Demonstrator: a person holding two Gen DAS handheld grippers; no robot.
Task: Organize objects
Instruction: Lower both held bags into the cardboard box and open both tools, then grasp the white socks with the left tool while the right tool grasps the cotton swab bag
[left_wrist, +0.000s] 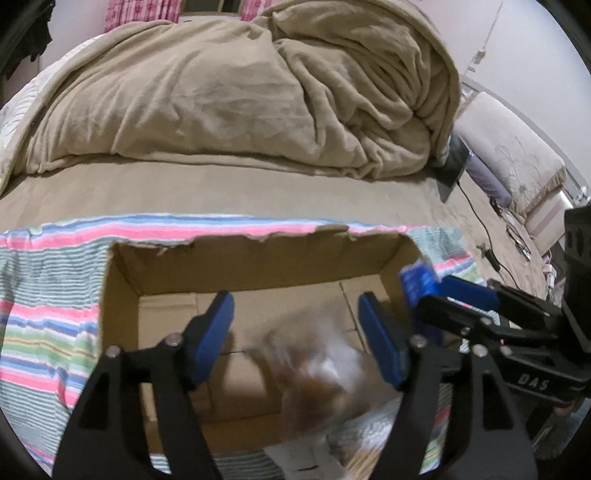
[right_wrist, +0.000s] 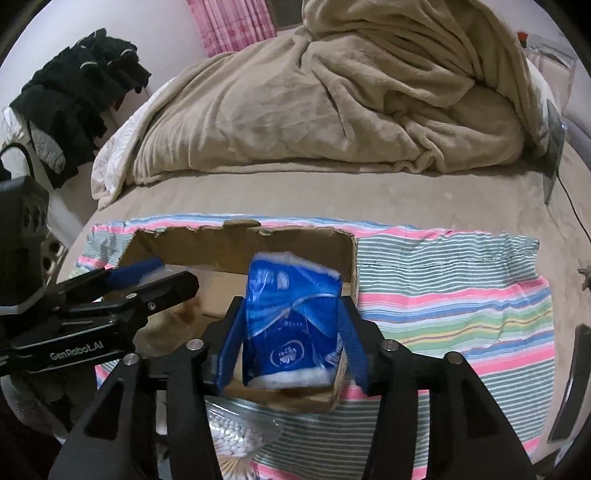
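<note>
An open cardboard box (left_wrist: 258, 266) sits on a striped cloth on the bed; it also shows in the right wrist view (right_wrist: 243, 243). My left gripper (left_wrist: 297, 336) is open over the box, and a blurred pale packet (left_wrist: 314, 373) is below its fingers inside the box. My right gripper (right_wrist: 291, 343) is shut on a blue tissue pack (right_wrist: 291, 314) and holds it over the box's right end. In the left wrist view the tissue pack (left_wrist: 419, 282) shows at the box's right wall. A clear bag of cotton swabs (right_wrist: 240, 432) lies in front of the box.
A striped cloth (right_wrist: 443, 295) covers the near bed. A rumpled tan blanket (left_wrist: 258, 92) is piled behind the box. A tablet (left_wrist: 454, 166) and cable lie at the right. Dark clothes (right_wrist: 77, 96) hang at the far left.
</note>
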